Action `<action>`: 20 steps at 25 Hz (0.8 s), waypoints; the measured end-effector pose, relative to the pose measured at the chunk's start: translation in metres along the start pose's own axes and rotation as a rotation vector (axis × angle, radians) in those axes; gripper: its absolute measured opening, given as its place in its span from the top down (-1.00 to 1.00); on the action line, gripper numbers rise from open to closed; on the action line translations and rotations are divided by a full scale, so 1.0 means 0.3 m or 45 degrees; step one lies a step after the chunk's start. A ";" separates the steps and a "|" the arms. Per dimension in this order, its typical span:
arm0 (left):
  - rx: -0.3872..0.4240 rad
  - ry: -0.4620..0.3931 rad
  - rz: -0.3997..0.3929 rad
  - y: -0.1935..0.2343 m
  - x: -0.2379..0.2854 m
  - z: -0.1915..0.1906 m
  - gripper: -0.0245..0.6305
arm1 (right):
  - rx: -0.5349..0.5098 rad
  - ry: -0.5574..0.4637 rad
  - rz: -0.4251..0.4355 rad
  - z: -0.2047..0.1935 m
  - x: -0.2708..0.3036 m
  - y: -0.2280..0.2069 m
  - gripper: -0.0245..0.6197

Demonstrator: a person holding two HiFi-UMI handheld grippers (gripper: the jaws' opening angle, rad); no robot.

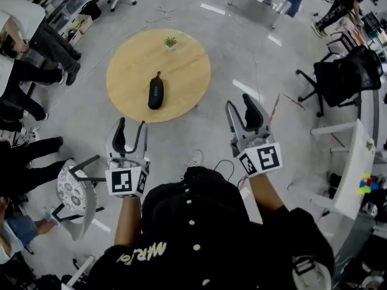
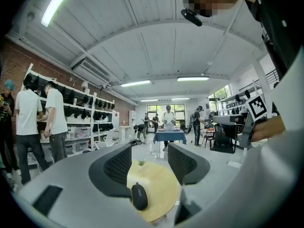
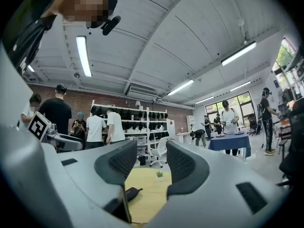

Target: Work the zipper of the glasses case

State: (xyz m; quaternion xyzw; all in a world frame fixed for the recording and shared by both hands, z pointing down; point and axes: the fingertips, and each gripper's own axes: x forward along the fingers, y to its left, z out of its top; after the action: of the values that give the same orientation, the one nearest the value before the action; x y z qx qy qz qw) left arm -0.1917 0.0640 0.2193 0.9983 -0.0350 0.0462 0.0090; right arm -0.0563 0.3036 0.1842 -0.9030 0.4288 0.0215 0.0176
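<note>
one glasses case (image 1: 156,92), one plant (image 1: 170,41), two grippers (image 1: 132,124) (image 1: 239,103)

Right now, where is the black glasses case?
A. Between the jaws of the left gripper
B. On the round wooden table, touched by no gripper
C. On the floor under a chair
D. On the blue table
B: the glasses case lies on the round table near the small plant; the left gripper and the right gripper are short of the table, open and empty.

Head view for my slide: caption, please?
Left gripper and right gripper, open and empty, short of the round table holding a glasses case.
</note>
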 end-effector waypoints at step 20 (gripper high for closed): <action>-0.046 0.120 0.163 0.048 0.256 -0.114 0.25 | 0.088 0.084 0.171 -0.156 0.298 -0.118 0.36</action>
State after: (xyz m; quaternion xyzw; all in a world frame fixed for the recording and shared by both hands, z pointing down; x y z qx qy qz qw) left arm -0.1195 0.0451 0.2607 0.9904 -0.0989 0.0928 0.0256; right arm 0.0288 0.2544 0.2267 -0.8712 0.4894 -0.0219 0.0331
